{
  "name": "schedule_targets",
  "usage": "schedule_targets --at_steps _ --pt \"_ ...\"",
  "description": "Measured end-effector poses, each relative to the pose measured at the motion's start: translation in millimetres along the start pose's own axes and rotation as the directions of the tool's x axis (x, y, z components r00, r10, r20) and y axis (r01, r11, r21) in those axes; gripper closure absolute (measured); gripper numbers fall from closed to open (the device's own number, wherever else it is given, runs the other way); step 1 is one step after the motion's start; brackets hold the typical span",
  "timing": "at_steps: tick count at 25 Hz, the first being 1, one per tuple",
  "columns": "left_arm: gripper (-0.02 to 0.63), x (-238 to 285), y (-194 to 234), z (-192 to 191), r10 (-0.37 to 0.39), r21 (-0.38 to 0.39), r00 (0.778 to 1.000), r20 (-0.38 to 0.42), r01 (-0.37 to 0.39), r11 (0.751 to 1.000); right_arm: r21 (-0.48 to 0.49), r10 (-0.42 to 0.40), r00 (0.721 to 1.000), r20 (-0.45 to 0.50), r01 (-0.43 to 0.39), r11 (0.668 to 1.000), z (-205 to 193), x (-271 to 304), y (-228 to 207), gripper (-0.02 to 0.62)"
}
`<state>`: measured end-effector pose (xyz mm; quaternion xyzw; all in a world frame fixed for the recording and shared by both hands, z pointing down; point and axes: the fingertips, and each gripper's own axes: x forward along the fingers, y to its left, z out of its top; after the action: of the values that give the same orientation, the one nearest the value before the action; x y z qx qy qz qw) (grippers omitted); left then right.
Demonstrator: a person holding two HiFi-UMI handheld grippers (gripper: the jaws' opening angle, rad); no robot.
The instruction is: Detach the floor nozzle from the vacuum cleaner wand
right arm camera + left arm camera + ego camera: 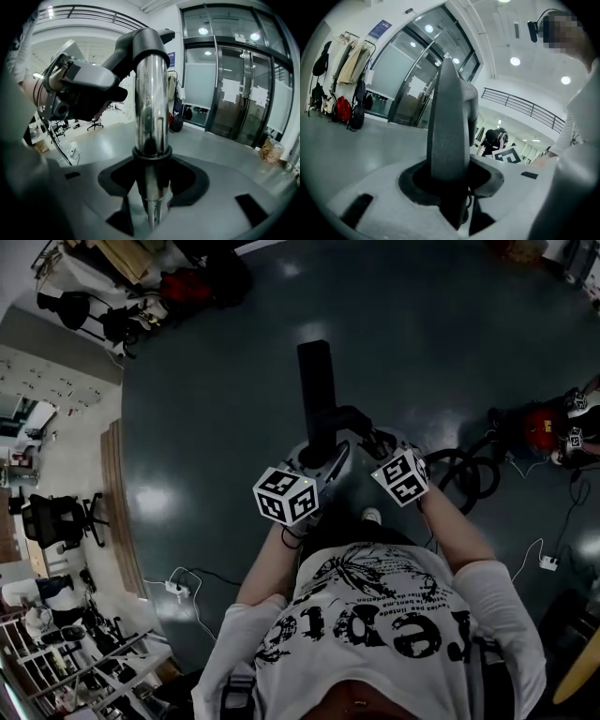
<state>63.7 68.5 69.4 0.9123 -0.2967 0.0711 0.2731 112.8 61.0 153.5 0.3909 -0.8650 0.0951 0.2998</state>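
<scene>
Chrome wand [151, 108], stiff and likely slick, was clamped mid-frame in the right claw [152, 185]; left claw [450, 180] gripped the rigid plastic floor nozzle [449, 122], probably light, at frame centre.

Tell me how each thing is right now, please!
floor nozzle: held up off the floor, joined to the wand
wand: clamped, top end inside the nozzle's black elbow
left gripper: shut on the floor nozzle
right gripper: shut on the wand
glass doors: shut
</scene>
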Motion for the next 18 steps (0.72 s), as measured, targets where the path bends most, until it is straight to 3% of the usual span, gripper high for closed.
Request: schedule_targets --at_steps 5,13,15,18 --pt "0.460 1.6 -24.3 5.7 0.006 -0.018 1.000 0.030 -0.006 1.000 0.005 0.019 1.000 0.003 -0.019 1.000 -9.4 -20.5 0.2 0.408" --pt "0.460 5.1 -40.1 6.2 0.063 0.042 0.997 0.038 -0.065 0.997 -0.009 0.024 0.999 0.024 -0.024 1.000 -15.4 -32.3 -5.9 0.408" --pt "0.460 -0.1 -39.3 14.6 0.086 0.043 0.993 0.076 -0.090 0.995 -0.001 0.025 1.000 0.011 -0.025 1.000 -19.2 -30.8 -6.0 0.408" --pt "0.469 -16.3 -29.8 42.4 0.128 -0.022 0.977 0.172 -0.127 0.992 0.037 0.024 1.000 -0.017 -0.023 0.999 -33.7 -27.5 -11.0 0.408"
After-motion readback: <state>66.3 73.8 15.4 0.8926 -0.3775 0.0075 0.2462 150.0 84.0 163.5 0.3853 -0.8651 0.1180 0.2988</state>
